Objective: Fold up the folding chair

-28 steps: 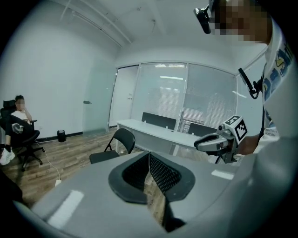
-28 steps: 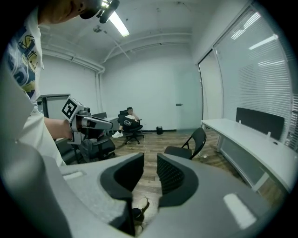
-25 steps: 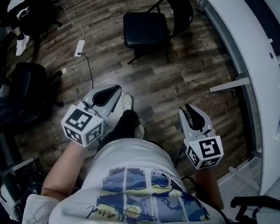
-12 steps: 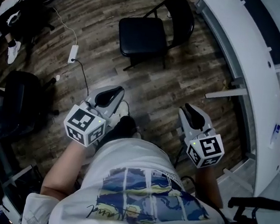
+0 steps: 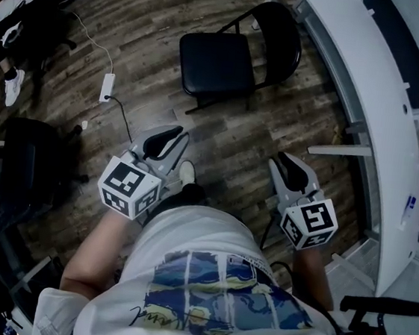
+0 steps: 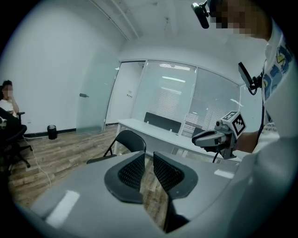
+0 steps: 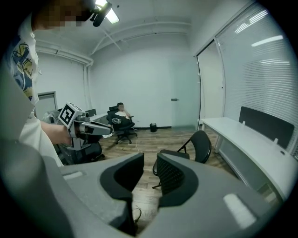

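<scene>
now nearer the folding chair (image 5: 220, 64)

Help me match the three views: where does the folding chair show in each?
Head view: chair at upper centre, unfolded, on the wood floor.
Left gripper view: chair left of centre, just above the jaws.
Right gripper view: chair right of centre, just above the jaws.
Shared landmark: the long white desk that runs behind the chair's back in all three.
</scene>
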Tool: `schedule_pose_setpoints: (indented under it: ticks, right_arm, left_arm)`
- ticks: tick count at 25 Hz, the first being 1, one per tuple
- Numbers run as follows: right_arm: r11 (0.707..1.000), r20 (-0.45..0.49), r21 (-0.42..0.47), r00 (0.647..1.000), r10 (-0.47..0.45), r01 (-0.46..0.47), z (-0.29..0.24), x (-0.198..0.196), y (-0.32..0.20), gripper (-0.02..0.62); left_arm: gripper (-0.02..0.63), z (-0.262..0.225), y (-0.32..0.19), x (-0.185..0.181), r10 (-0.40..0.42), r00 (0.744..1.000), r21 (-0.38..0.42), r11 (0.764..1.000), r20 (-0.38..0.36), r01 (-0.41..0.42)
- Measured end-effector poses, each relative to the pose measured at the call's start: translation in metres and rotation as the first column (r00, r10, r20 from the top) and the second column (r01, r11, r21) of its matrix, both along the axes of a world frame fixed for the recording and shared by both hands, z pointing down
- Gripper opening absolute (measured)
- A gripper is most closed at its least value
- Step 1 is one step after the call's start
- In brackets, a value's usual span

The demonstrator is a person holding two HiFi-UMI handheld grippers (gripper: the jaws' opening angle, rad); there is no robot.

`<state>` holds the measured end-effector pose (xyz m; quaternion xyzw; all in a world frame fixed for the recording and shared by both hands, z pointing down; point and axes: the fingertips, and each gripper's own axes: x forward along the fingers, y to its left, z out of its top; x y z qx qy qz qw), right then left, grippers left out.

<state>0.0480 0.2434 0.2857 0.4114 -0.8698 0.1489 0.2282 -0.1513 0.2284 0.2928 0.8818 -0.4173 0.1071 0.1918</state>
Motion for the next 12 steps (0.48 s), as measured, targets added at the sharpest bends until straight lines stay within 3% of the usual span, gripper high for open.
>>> schedule_pose_setpoints:
  ticks: [12]
  right_arm:
    - [1.000,-0.038,0.000,0.999,0.026,-0.026,-0.003,-0.033,-0.049,0.077]
  left_arm:
    - [0.078,0.009,-0.054,-0.041,0.012,1.000,0.020,1.000,-0.010,-0.012]
